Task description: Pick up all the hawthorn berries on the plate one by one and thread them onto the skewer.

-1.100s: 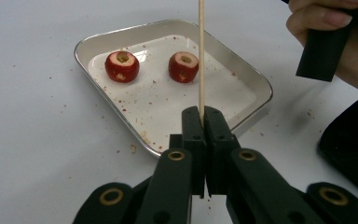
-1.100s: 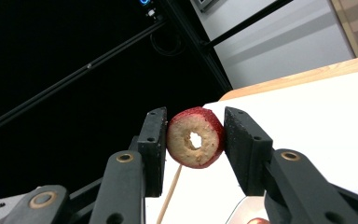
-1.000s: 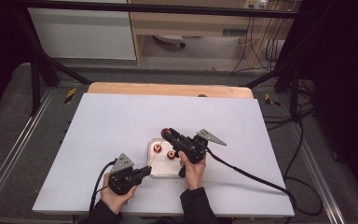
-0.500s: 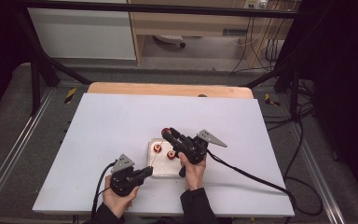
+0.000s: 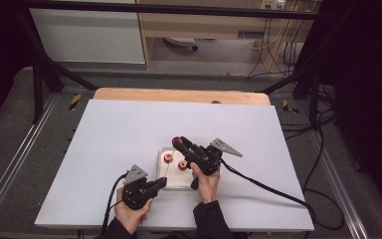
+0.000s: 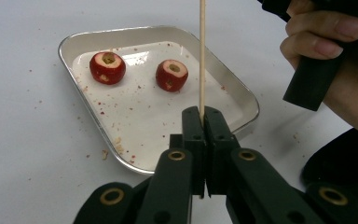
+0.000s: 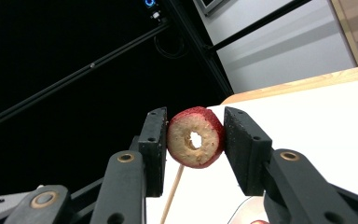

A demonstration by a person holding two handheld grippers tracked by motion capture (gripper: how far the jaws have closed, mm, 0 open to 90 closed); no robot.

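A thin wooden skewer (image 6: 202, 56) stands upright, with my left gripper (image 6: 204, 116) shut on its lower end near the table's front (image 5: 162, 182). Beyond it lies a small metal tray (image 6: 65, 41) with two cored red fruits (image 6: 107, 67) (image 6: 171, 74) on it. My right gripper (image 7: 195, 122) is shut on a third cored red fruit (image 7: 196, 137), its hole facing the camera, with the skewer's tip (image 7: 172, 196) just below it. In the high view that fruit (image 5: 177, 141) hangs above the tray's far edge (image 5: 162, 149).
The white tabletop (image 5: 129, 124) spreads wide around the tray, dotted with red crumbs near it. A wooden strip (image 5: 179, 95) runs along the far edge. The right gripper's cable (image 5: 268, 186) trails off to the right front.
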